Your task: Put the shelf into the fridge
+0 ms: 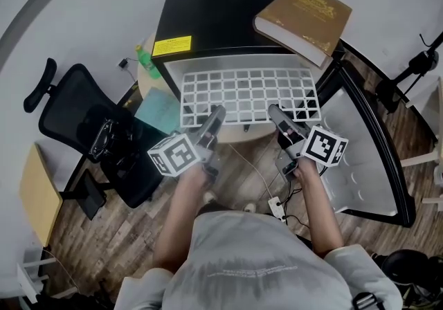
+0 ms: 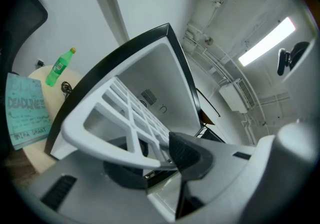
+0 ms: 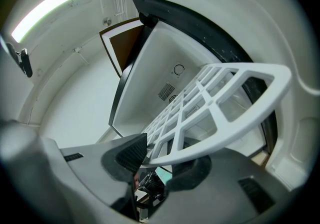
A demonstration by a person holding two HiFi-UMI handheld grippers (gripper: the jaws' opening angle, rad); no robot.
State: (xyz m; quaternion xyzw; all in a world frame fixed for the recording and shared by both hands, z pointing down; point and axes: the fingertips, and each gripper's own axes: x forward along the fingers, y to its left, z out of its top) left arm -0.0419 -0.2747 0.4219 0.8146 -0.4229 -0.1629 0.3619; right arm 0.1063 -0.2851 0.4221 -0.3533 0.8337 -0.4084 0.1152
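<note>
White grid shelf (image 1: 246, 96) lies level, its far edge in the mouth of the black fridge (image 1: 208, 11) at 12 o'clock (door (image 1: 377, 163) open toward 3). The left gripper (image 1: 215, 115) and right gripper (image 1: 276, 114) each pinch its near rail, at 7 and 5 o'clock.

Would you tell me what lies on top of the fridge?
A thick brown book at the right corner and a yellow label; the fridge top beneath the book is hidden.
</note>
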